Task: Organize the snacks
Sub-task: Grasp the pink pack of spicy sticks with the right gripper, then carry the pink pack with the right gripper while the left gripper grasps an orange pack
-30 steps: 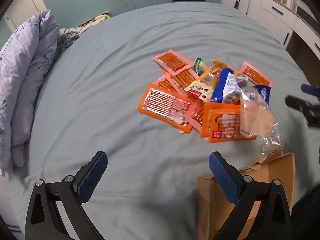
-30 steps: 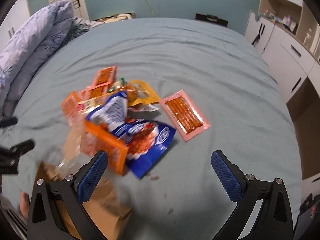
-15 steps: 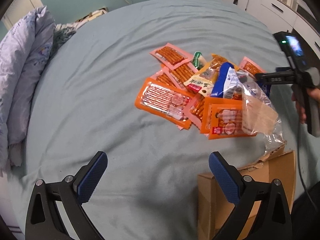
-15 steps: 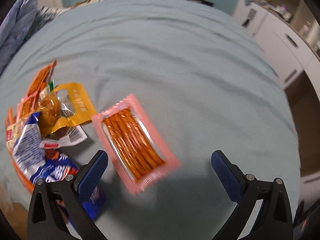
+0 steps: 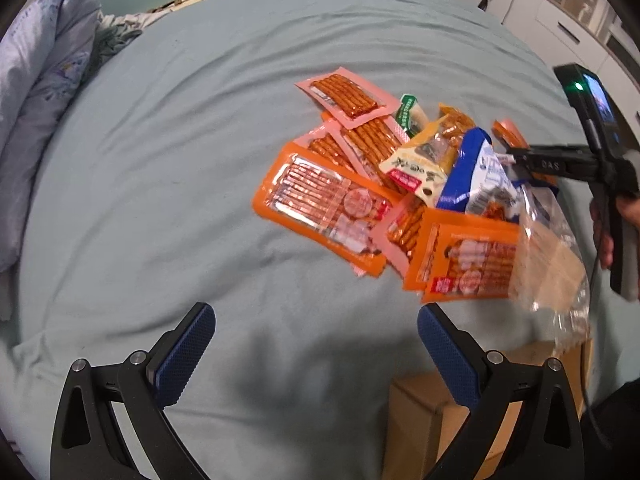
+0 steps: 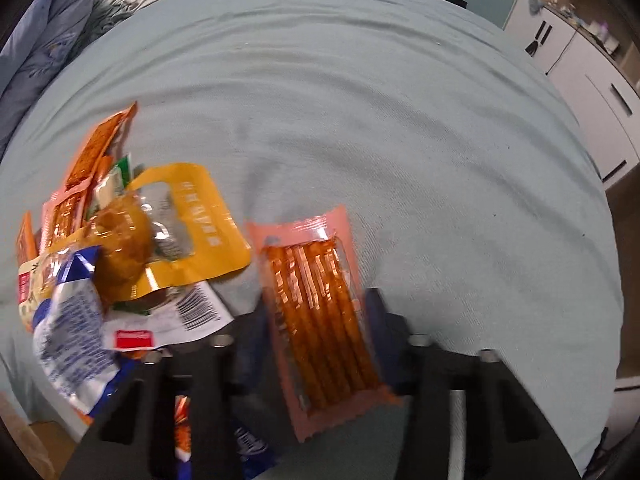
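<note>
A pile of snack packets (image 5: 400, 184) lies on a pale blue bed. It holds orange stick packs, pink stick packs, a yellow pouch and a blue bag. My left gripper (image 5: 316, 348) is open and empty, in front of the pile. In the right wrist view my right gripper (image 6: 320, 320) has its jaws closed in on both sides of a pink pack of orange sticks (image 6: 320, 300), to the right of the yellow pouch (image 6: 184, 232) and blue bag (image 6: 72, 320). The right gripper also shows in the left wrist view (image 5: 516, 156) at the pile's right edge.
A brown cardboard box (image 5: 480, 408) stands at the near right, with a clear plastic bag (image 5: 556, 264) over its edge. A blue-patterned quilt (image 5: 36, 80) lies at the left. White cabinets (image 6: 592, 80) stand at the right.
My right gripper has moved down over the pink stick pack and its jaws have closed in on it. The left gripper has moved slightly closer to the pile.
</note>
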